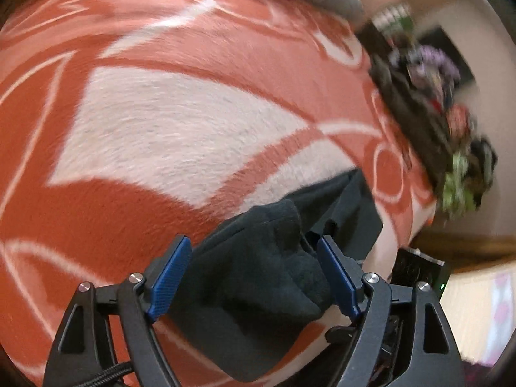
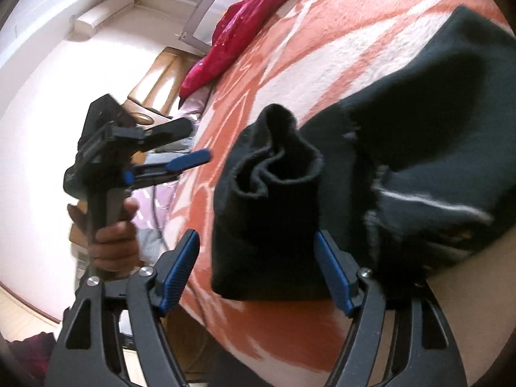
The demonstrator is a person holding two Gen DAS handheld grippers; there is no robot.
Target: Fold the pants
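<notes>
The dark pants (image 1: 258,267) lie on the orange and white blanket (image 1: 161,122). A leg cuff (image 2: 274,193) bunches up near the bed's edge, and the rest (image 2: 435,129) runs off to the right. My left gripper (image 1: 254,251) is open, its blue pads on either side of the bunched cuff without pinching it. It also shows in the right wrist view (image 2: 190,142), held in a hand beside the bed. My right gripper (image 2: 258,251) is open, its pads on either side of the cuff.
A red quilt (image 2: 232,32) lies at the head of the bed. A dark shelf with small items and plants (image 1: 429,103) stands by the wall past the bed. The bed edge (image 2: 180,258) drops to a wooden floor on the left.
</notes>
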